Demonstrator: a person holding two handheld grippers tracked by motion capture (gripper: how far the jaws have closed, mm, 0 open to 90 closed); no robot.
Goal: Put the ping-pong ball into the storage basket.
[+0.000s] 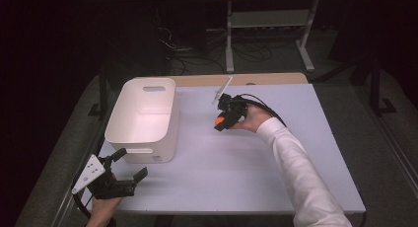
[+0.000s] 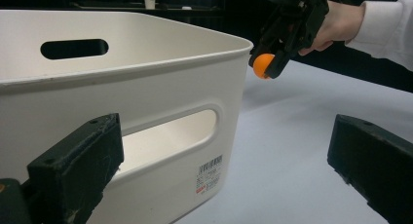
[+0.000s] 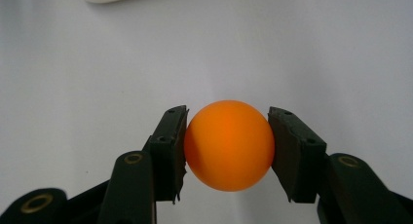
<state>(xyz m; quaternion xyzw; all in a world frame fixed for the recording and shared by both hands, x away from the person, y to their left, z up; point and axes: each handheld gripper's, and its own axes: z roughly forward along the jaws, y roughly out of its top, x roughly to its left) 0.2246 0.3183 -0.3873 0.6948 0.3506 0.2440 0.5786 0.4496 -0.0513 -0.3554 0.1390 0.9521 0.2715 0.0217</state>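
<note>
At the near left corner of the table (image 1: 207,187), the left gripper (image 1: 129,164) is held low in the person's left hand (image 1: 101,207), its jaws spread wide with nothing between them and aimed toward one o'clock, at the near short wall of the white bin (image 1: 148,113). In the left gripper view, that wall with its handle slot is seen just beyond the jaws, at about eleven o'clock. A broad stretch of bare tabletop is left open from the bin's right side to the table's right edge. Farther back, near the table's middle, the right gripper (image 1: 220,122) is carried above the surface by the right hand (image 1: 251,117), the white sleeve (image 1: 296,172) reaching in from five o'clock, the jaws tipped down toward seven o'clock. The orange ball (image 3: 229,145) is pinched squarely between both pads, clear of the table, well to the right of the bin.
</note>
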